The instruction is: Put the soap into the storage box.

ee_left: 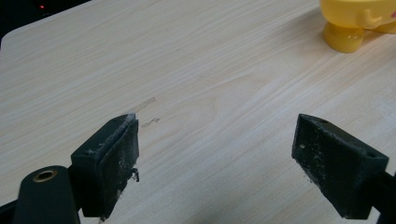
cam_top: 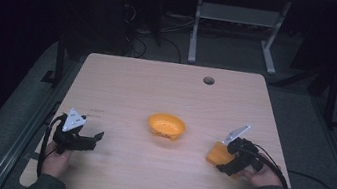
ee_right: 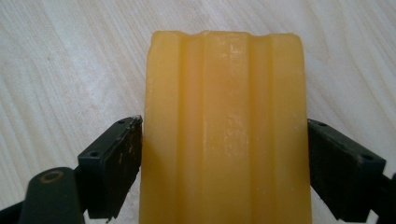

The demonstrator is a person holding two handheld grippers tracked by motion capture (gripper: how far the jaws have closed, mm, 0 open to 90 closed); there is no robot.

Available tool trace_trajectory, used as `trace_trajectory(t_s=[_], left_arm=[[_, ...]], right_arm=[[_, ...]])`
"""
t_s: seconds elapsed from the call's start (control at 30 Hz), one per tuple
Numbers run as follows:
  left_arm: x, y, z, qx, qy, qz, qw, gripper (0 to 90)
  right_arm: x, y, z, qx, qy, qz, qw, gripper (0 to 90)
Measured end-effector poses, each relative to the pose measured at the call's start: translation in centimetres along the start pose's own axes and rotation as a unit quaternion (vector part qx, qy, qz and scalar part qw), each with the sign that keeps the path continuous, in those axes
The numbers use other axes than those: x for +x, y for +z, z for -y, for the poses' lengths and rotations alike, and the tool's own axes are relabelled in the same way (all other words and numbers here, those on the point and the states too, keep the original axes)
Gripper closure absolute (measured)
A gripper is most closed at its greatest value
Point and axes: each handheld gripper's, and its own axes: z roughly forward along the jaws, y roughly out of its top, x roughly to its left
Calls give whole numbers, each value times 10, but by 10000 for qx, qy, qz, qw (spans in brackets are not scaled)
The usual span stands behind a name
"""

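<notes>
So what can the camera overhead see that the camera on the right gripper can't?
The high view alone takes in the orange bowl, the left gripper with its jaws apart and nothing between them, both of the person's hands, and the floor beyond the table. The right gripper view alone shows the ridges along the orange block and the jaws against its sides. Both show the right gripper, that block and the wooden top.

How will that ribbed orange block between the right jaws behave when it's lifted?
The ribbed orange plastic block probably stays stiff: its edges look straight. Its glossy faces may slip against the right hand-held gripper. It likely won't roll, being flat-sided.
</notes>
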Motion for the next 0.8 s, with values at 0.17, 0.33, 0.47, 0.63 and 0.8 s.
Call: trace_trajectory(t_s=[0.17, 0.33, 0.47, 0.63, 0.8], left_arm=[[0, 0, 0, 8, 14, -1, 10000, 141], [0, 0, 0, 4, 7, 4, 10000, 141], [0, 0, 0, -1, 3, 0, 10000, 141], [0, 0, 0, -3, 3, 5, 10000, 141], [0, -1, 0, -2, -28, -4, 10000, 141]], right_arm=[[0, 2, -1, 49, -23, 34, 10000, 190], [0, 2, -1, 73, -25, 54, 10000, 194], [0, 3, -1, 96, -28, 54, 9999, 197], [0, 3, -1, 118, -59, 81, 9999, 201], [1, 2, -2, 140, -123, 10, 9998, 204]])
